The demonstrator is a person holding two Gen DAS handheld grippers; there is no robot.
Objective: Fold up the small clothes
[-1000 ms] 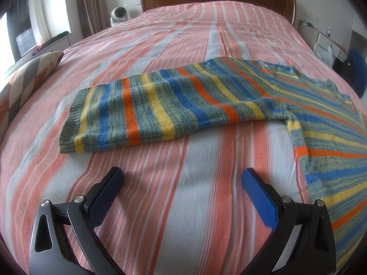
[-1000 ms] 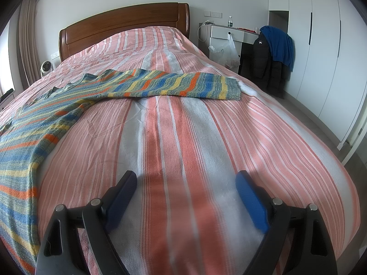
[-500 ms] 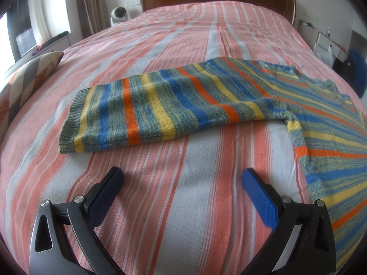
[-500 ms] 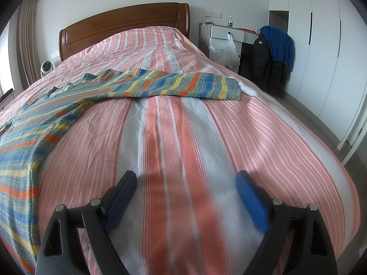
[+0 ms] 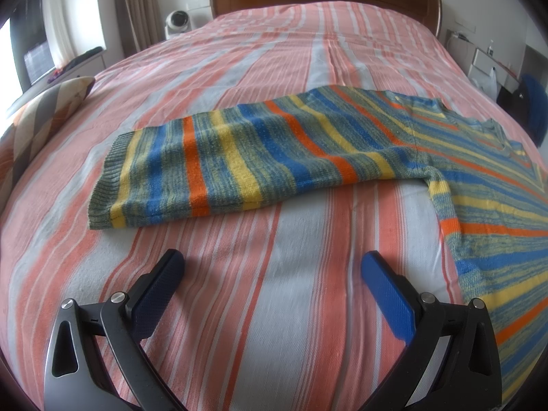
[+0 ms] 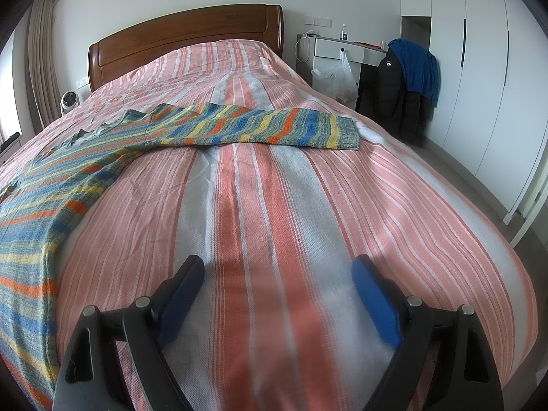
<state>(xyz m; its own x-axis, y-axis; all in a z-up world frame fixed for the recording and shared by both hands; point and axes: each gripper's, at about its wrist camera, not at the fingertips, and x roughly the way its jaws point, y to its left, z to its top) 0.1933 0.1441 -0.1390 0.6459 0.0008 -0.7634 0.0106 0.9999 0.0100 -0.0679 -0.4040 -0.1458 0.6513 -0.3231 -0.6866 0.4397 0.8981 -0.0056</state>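
Observation:
A striped knit sweater [image 5: 260,157] in blue, yellow, orange and grey-green lies flat on the bed, sleeves spread out. In the left wrist view its left sleeve runs across the middle and its body lies at the right. My left gripper [image 5: 272,267] is open and empty, low over the bedspread a little short of that sleeve. In the right wrist view the sweater [image 6: 239,126] shows its other sleeve across the middle distance and its body at the left. My right gripper [image 6: 277,270] is open and empty over bare bedspread, well short of that sleeve.
The bed has a pink and white striped bedspread [image 6: 274,205] and a wooden headboard [image 6: 185,37]. A patterned cushion [image 5: 41,113] lies at the bed's left edge. A small fan [image 5: 176,22] stands beside the headboard. A white desk, a plastic bag and hung jackets [image 6: 407,78] stand right of the bed.

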